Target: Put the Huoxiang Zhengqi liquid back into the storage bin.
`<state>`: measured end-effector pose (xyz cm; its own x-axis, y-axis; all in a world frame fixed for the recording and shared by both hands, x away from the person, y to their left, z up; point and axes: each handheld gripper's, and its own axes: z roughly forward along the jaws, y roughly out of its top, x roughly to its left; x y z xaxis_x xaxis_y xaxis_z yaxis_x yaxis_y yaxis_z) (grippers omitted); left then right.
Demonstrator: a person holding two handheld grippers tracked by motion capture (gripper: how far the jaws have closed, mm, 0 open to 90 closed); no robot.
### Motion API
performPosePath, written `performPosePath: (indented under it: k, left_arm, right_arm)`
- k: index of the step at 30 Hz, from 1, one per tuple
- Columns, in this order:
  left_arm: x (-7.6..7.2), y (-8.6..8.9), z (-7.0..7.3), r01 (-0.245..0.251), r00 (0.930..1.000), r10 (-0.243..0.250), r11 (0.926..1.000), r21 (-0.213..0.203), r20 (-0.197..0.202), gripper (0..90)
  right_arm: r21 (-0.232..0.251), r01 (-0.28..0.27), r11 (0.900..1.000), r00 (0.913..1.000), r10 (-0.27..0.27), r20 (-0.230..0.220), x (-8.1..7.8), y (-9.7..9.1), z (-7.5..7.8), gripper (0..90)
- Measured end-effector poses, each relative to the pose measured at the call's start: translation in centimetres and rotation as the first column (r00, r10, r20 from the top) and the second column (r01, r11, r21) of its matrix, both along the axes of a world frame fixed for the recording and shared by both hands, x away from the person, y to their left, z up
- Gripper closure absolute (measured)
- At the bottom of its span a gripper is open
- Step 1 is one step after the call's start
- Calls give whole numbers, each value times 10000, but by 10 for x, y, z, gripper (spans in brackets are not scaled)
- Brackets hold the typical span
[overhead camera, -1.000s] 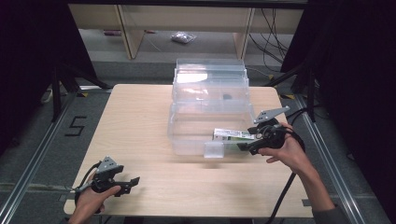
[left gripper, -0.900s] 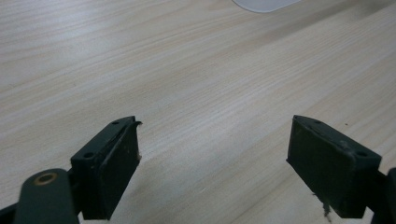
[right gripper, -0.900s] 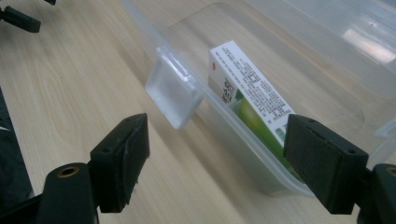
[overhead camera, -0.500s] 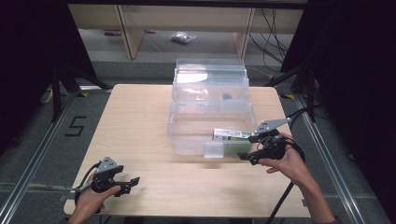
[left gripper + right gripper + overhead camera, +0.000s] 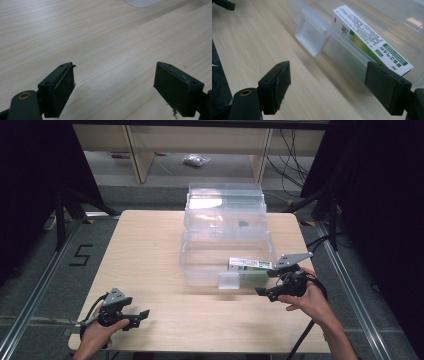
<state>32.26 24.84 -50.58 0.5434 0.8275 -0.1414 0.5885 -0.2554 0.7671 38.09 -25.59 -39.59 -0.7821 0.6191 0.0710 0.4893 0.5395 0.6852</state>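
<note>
A slim white and green carton (image 5: 250, 265) with small printed text is lying at the centre right of the high view, propped on the front rim inside the clear plastic bin (image 5: 200, 252). In the right gripper view the carton (image 5: 372, 37) is sitting at upper right, above the bin's clear latch tab (image 5: 313, 37). The right tool (image 5: 263, 292) is hanging open and empty just beside the bin's front right corner. The left tool (image 5: 141, 316) is resting open and empty at lower left on the bare worktop (image 5: 145, 245), well apart.
</note>
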Motion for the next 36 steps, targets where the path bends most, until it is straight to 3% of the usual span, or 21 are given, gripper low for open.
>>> performPosePath:
  k: [6,9,11,13,14,15,16,17,20,21,23,25,26,29,31,32,36]
  left_arm:
    - [0,0,1,71,9999,-70,10000,62,-116,160]
    - [0,1,0,97,10000,-97,9999,137,-7,160]
    - [0,1,1,166,9998,-163,9996,207,-152,160]
    - [0,0,1,72,9999,-71,9999,75,-107,160]
    - [0,3,2,280,9995,-273,9989,388,-179,160]
    - [0,3,2,285,9995,-279,9988,387,-177,160]
    - [0,3,2,334,9993,-325,9984,454,-199,160]
    - [0,0,1,55,9999,-55,10000,52,-107,160]
    - [0,3,2,276,9995,-269,9989,369,-184,160]
    - [0,2,1,173,9998,-170,9996,219,-144,160]
    - [0,0,1,52,9999,-51,10000,43,-104,160]
    - [0,2,1,159,9998,-156,9996,232,-135,160]
    - [0,0,1,73,9999,-73,10000,61,-110,160]
    - [0,0,1,34,10000,-33,10000,44,-81,160]
    - [0,0,0,0,10000,0,10000,-31,11,160]
    - [0,0,0,-3,10000,3,10000,-24,-6,160]
    - [0,0,1,54,9999,-54,10000,17,-86,160]
  right_arm:
    - [149,124,9998,9999,-125,57,-4,-2,-7,217]
    - [182,250,9995,9995,-246,-220,-7,-4,-9,216]
    - [39,75,10000,9999,-74,-126,-6,-6,-10,216]
    - [115,173,9998,9998,-171,-112,-8,-6,-13,216]
    - [164,126,9998,9999,-126,-33,-8,-7,-15,216]
    - [31,86,10000,9997,-85,-229,-9,-8,-15,216]
    - [220,195,9996,9997,-192,-132,-9,-8,-18,216]
    - [196,270,9994,9996,-269,-56,-10,-9,-21,216]
    - [253,260,9993,9996,-257,-140,-12,-9,-25,216]
    - [92,307,9995,9984,-302,-482,-14,-10,-24,216]
    - [280,333,9991,9990,-325,-312,-15,-10,-30,216]
    - [153,282,9995,9986,-275,-448,-15,-12,-30,216]
    - [317,375,9988,9983,-360,-456,-16,-11,-34,215]
    - [149,401,9991,9974,-391,-610,-17,-11,-39,215]
    - [236,354,9991,9985,-344,-426,-18,-11,-45,215]
    - [40,324,9995,9979,-321,-569,-18,-12,-44,215]
    - [144,480,9987,9972,-471,-578,-20,-11,-50,215]
